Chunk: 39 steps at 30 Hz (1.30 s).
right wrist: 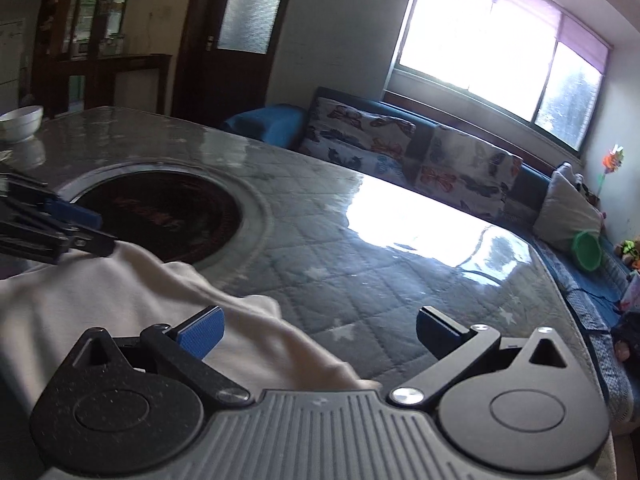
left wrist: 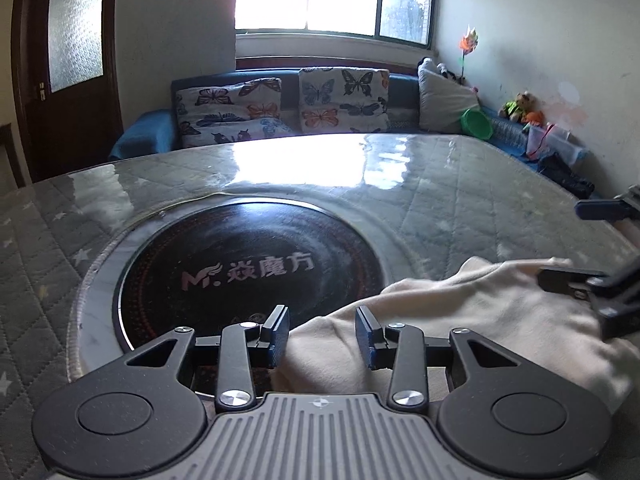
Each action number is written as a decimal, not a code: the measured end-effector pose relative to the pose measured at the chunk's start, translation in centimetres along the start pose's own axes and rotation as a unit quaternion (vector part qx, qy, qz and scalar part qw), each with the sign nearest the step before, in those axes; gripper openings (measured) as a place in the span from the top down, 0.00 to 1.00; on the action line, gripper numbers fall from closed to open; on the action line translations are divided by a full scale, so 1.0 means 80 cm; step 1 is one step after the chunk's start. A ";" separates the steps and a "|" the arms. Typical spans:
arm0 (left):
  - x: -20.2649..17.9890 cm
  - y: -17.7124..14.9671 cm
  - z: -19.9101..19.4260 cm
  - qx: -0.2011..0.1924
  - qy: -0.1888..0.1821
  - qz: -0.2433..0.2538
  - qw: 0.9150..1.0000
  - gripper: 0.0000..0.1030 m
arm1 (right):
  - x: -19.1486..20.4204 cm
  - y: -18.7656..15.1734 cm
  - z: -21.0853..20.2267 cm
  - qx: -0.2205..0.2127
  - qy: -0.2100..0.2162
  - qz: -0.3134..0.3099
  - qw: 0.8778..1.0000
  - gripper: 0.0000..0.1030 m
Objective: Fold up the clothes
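Matt cream cloth garment on glossy table

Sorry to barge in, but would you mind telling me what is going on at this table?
A person is folding a cream garment with a handheld gripper in each hand. It lies crumpled on the quilted table, partly over the round black cooktop. The left gripper hovers at the cloth's edge, fingers apart, gripping nothing. The right gripper is wide open over the garment's other side. No fold is made yet.
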State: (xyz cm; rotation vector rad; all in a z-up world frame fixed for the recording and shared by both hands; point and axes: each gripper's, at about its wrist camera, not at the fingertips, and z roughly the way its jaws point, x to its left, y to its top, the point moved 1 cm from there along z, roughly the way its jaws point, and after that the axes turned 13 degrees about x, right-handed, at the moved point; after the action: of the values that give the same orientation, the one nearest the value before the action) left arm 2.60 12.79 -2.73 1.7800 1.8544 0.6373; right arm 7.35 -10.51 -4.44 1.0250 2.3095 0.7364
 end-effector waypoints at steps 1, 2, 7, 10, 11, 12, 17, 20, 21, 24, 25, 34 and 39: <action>0.001 -0.001 0.003 0.002 0.003 -0.002 1.000 0.61 | 0.006 -0.002 -0.002 0.000 0.004 -0.005 1.000 0.00; 0.002 -0.003 0.005 0.003 0.004 -0.003 1.000 0.60 | 0.011 -0.003 -0.002 0.001 0.008 -0.010 1.000 0.00; 0.010 -0.003 -0.011 -0.007 0.000 -0.012 1.000 0.61 | 0.034 -0.009 -0.012 0.000 0.026 -0.033 0.999 0.00; 0.019 -0.006 -0.030 -0.015 0.002 -0.020 1.000 0.60 | 0.044 -0.007 -0.024 -0.007 0.040 -0.042 0.998 0.00; 0.023 -0.008 -0.035 -0.015 0.002 -0.025 1.000 0.59 | 0.048 -0.006 -0.028 -0.009 0.047 -0.047 0.998 0.00; 0.026 -0.011 -0.039 -0.012 0.000 -0.031 0.999 0.58 | 0.055 -0.005 -0.033 -0.012 0.054 -0.056 0.997 0.00; 0.033 -0.031 -0.046 0.003 0.002 -0.037 0.999 0.57 | 0.093 -0.007 -0.049 -0.017 0.101 -0.095 0.990 0.01; 0.038 -0.042 -0.044 0.013 0.005 -0.040 0.999 0.57 | 0.116 -0.008 -0.058 -0.021 0.122 -0.123 0.985 0.02; 0.040 -0.045 -0.045 0.015 0.006 -0.042 0.999 0.57 | 0.122 -0.008 -0.059 -0.022 0.128 -0.130 0.983 0.04; 0.049 -0.048 -0.057 0.006 0.002 -0.059 0.998 0.57 | 0.137 -0.007 -0.061 -0.023 0.136 -0.141 0.980 0.05; 0.051 -0.049 -0.063 -0.001 -0.007 -0.066 0.998 0.57 | 0.140 -0.007 -0.061 -0.023 0.136 -0.140 0.980 0.05; 0.043 -0.086 -0.088 0.015 -0.051 -0.033 0.998 0.57 | 0.148 -0.009 -0.058 -0.016 0.126 -0.137 0.982 0.05; 0.038 -0.108 -0.085 0.030 -0.033 -0.019 0.999 0.57 | 0.151 -0.009 -0.056 -0.012 0.124 -0.141 0.982 0.06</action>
State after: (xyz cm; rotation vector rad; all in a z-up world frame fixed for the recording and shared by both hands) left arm -8.49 15.46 -3.10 1.7772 1.8752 0.5080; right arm -3.00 -2.76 -4.38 0.6020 2.5793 0.8077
